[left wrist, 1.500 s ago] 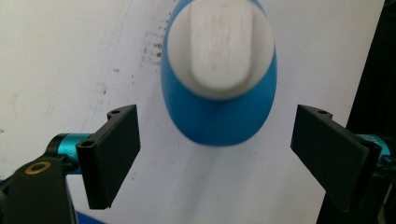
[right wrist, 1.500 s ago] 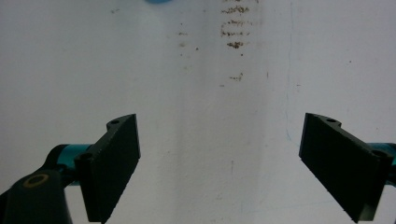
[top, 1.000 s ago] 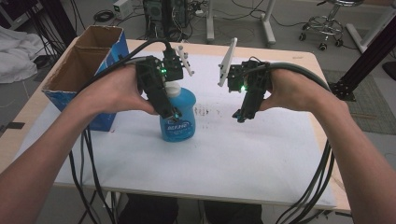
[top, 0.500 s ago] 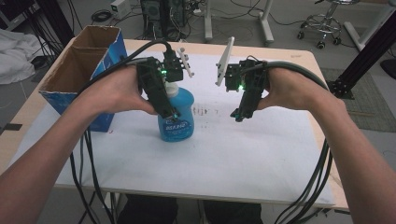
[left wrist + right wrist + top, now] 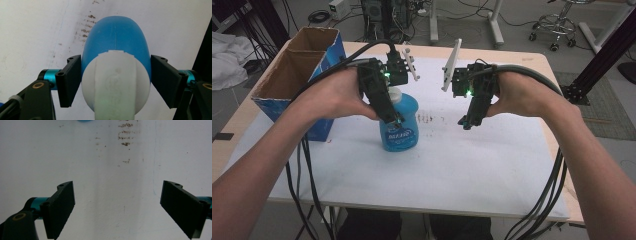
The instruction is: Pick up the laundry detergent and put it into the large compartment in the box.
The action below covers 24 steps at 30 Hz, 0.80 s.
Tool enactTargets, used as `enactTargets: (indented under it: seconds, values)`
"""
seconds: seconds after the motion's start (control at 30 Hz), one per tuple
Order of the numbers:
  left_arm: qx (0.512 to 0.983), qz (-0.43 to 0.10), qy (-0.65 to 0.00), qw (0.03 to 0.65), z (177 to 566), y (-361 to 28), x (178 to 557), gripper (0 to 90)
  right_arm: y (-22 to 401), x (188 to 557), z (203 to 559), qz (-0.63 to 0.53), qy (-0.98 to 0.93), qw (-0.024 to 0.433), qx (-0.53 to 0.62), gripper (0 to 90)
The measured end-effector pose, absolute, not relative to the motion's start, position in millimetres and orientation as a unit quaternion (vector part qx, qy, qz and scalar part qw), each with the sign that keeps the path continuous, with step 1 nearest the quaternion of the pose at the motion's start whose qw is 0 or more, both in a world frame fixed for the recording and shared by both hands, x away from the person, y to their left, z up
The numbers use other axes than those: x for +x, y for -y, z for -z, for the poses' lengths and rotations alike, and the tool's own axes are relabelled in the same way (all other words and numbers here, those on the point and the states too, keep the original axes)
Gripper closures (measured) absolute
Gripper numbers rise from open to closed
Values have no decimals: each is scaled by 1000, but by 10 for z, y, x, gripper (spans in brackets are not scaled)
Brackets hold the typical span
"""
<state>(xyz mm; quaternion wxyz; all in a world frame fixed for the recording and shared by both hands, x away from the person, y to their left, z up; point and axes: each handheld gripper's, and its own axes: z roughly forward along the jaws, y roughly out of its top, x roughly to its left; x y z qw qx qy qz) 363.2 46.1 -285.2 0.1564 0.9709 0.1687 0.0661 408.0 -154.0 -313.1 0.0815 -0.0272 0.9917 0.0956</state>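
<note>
Your left gripper (image 5: 396, 119) comes down over the blue bottle (image 5: 400, 125), which stands upright on the white sheet (image 5: 462, 165) covering the table. Its jaws have just been closing with the bottle between them. In the left gripper view the pads sit at the bottle's shoulders, just behind the white cap (image 5: 116, 85); the left pad looks to be touching the blue wall, while on the right it is hard to tell whether contact is made. Treat it as not yet a firm clamp.

To do this well, keep the hand level and centred, so both pads meet the widest part of the body at once. Squeeze gently, because thin plastic like this probably dents and can slide out upward. Grip the blue body rather than the cap, which looks rounder and is likely slicker. Lift only when the bottle feels steady.

To the right of the bottle, your right gripper (image 5: 467, 121) hangs above the sheet with its jaws wide apart and nothing between them.

Left of the bottle and farther back stands an open cardboard box (image 5: 294, 80).

The bottle's front label carries white lettering, too small and blurred to read.
</note>
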Motion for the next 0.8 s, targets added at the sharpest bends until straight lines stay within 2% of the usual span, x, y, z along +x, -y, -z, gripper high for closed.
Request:
enactTargets:
  seconds: [0.8]
  values:
    - [973,-59,-167,150,2854,-444,3647,330,1534,4078,3131,-94,-992,84,-30,116]
